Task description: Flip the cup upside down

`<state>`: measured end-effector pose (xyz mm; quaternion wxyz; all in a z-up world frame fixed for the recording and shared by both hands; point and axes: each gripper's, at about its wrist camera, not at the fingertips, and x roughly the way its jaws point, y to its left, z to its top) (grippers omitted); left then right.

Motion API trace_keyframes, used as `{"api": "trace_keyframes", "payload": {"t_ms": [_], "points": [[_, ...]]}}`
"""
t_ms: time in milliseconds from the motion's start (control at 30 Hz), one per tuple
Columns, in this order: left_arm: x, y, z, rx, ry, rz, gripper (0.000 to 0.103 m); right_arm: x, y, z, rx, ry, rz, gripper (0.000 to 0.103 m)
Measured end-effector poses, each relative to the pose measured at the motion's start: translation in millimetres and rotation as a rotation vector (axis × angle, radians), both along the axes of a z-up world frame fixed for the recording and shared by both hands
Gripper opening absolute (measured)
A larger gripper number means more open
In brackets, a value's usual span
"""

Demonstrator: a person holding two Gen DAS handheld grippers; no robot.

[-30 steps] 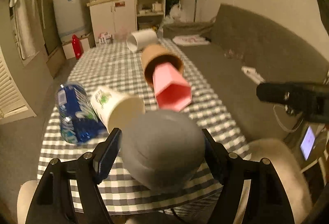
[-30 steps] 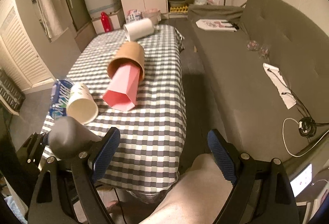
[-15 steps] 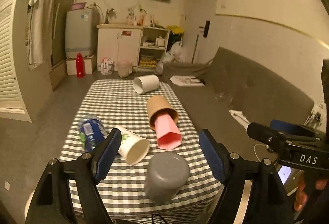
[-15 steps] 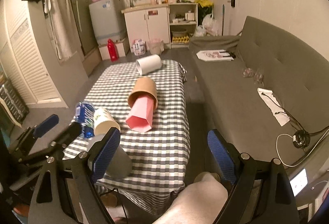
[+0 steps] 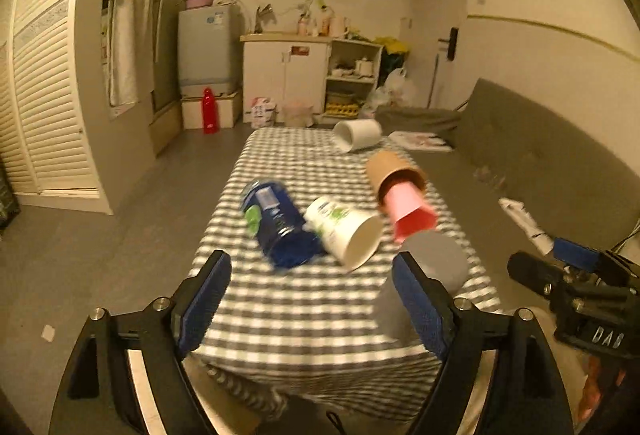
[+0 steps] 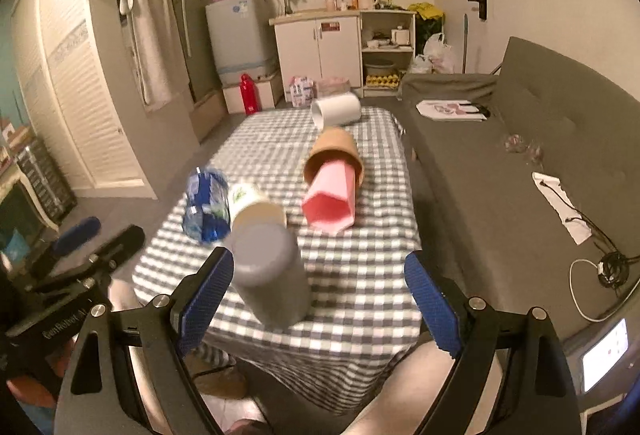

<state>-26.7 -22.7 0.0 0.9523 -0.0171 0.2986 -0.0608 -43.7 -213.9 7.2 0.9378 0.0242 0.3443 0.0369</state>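
Left wrist view: the left gripper has its jaws spread wide with nothing between them. The grey cylindrical cup stands upside down, closed base up, on the grey-and-white checked tablecloth, just behind the gripper's right blue-padded finger, which partly hides it. Ahead of the gripper lie a blue crumpled plastic bottle and a white paper cup with green print, touching each other. Further ahead and to the right, a pink faceted cup lies nested in a brown paper cup. A white cylindrical mug lies on its side at the far end.

Right wrist view: the right gripper is likewise wide open and holds nothing. The grey cup stands inverted between the fingers, nearer the left finger, apart from both. The white paper cup lies directly behind it. The left gripper appears at the far left, off the table.
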Motion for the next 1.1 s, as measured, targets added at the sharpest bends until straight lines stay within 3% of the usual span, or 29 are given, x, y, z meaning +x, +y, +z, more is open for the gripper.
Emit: {"api": "trace_keyframes", "payload": {"t_ms": [200, 267, 1100], "points": [[4, 9, -16, 0.014, 0.023, 0.029, 0.095, 4, 7, -25, -0.039, 0.033, -0.010, 0.094], [5, 10, -17, 0.010, 0.022, 0.033, 0.095, 5, 6, -25, -0.043, 0.019, -0.020, 0.103], [7, 10, -23, 0.032, 0.039, 0.041, 0.103, 10, 6, -32, -0.037, 0.045, -0.032, 0.103]]}}
